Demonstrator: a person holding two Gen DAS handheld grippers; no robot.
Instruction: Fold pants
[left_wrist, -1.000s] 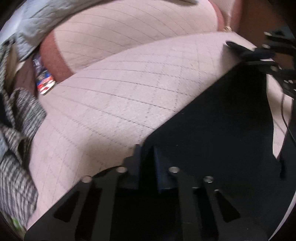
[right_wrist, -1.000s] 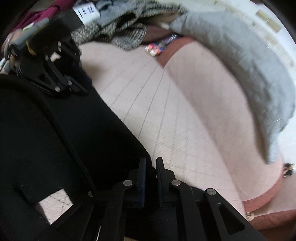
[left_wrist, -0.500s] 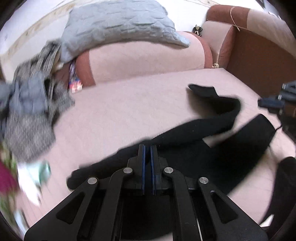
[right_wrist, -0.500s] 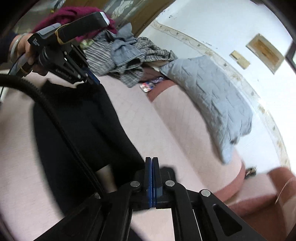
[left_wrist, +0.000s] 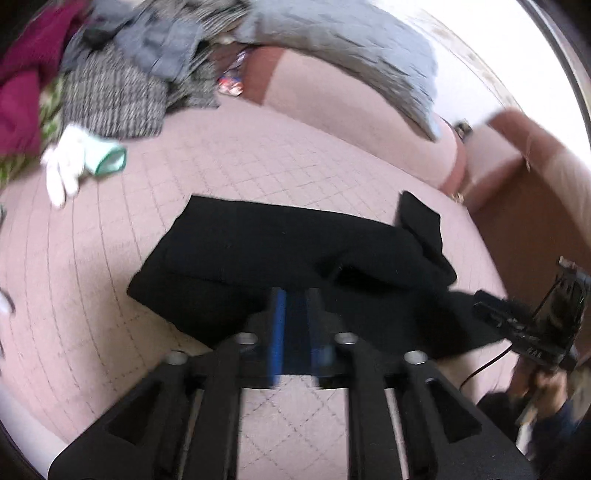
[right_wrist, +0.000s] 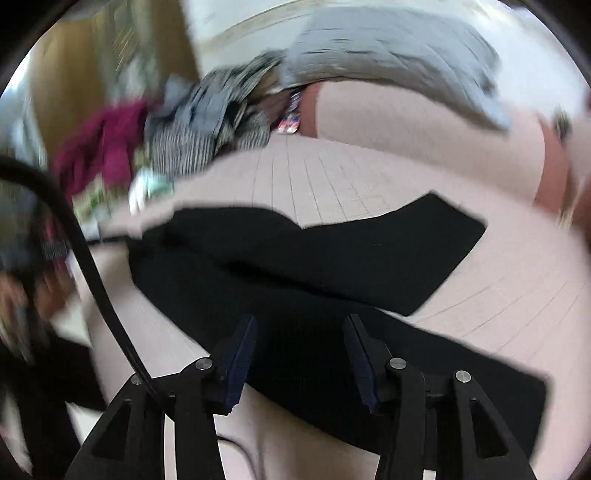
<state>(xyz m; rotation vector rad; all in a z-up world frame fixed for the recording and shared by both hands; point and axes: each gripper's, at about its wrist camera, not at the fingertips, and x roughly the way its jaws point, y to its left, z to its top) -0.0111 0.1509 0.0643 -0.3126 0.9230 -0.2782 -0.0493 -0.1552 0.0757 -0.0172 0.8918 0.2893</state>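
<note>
Your pants (left_wrist: 295, 254) lie flat on the sofa seat (left_wrist: 229, 162), long axis running left to right across both views. Right gripper (right_wrist: 299, 350) hangs wide over the near edge — empty; left gripper (left_wrist: 295, 325) looks narrowly parted, though blur hides it.

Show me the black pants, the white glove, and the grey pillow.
black pants (left_wrist: 280, 254), left wrist view, middle of the cloth.
white glove (left_wrist: 68, 162), left wrist view, its palm.
grey pillow (right_wrist: 388, 48), right wrist view, its quilted face.

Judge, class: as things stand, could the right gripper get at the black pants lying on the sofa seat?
Probably yes. The right gripper is open right above the black pants, with nothing between them.
</note>
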